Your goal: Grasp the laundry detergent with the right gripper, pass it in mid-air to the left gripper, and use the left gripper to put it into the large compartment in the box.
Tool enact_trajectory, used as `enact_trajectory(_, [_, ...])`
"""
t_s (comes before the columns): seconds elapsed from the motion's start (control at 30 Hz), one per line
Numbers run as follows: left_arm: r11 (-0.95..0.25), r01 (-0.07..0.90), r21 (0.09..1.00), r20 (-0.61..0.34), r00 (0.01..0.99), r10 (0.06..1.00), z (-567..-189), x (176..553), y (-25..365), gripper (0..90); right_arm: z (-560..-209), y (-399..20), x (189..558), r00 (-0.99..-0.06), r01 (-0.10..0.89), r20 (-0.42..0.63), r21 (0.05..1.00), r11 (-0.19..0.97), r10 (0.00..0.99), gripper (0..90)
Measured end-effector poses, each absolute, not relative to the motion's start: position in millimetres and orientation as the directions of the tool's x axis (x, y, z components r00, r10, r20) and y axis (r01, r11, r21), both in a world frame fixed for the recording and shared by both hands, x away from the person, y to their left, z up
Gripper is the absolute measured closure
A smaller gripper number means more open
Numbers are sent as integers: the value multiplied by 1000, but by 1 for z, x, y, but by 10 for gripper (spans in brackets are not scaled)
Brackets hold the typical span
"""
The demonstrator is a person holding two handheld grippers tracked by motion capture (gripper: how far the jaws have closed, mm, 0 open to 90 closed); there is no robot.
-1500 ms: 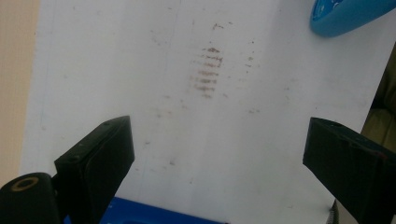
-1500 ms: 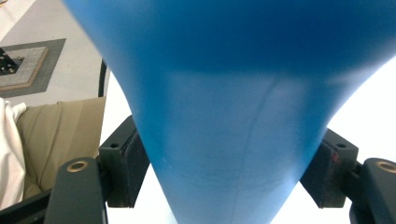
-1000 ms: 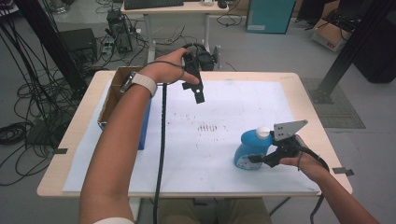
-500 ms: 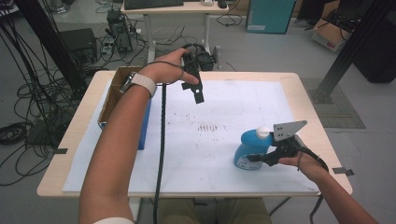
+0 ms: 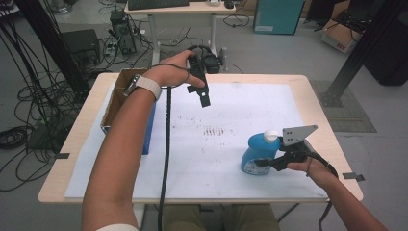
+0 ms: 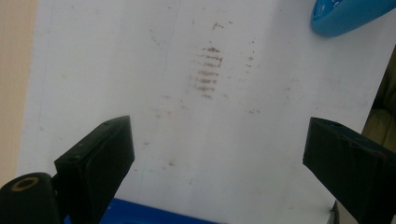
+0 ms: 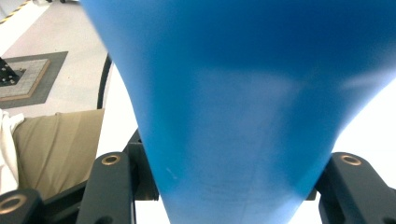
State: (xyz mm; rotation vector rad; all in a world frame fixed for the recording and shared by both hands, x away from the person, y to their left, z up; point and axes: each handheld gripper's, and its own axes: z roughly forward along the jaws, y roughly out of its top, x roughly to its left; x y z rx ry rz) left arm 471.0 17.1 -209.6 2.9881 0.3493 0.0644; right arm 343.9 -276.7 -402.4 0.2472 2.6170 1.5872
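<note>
Closing of the right gripper (image 5: 263, 162) just completed: against the picture of a second ago, jaws now drawn in on the blue bottle (image 5: 258, 155), with the bottle body between them. In the right gripper view, blue plastic (image 7: 243, 107) wedged tight between the two black jaws, touching both. Probably the grasp step finished, so lifting of the bottle likely next, though not yet begun: bottle seen upright on the white sheet (image 5: 231, 110), near the right front corner of the table (image 5: 315, 86), white cap on top. No visible shift of the bottle or of either hand since the earlier pictures. Left gripper (image 5: 204, 98) held above the far side of the sheet, well apart from the bottle, jaws wide apart and empty, nothing touched. In the left gripper view, stained sheet (image 6: 210, 116) below the spread jaws.
</note>
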Motion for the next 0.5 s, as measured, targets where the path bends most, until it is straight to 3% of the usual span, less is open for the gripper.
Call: enact_trajectory(0.5, [-965, 225, 136, 30, 973, 231, -210, 470, 17, 94, -402, -276, 343, -987, 77, 2, 884, 461, 161, 428])
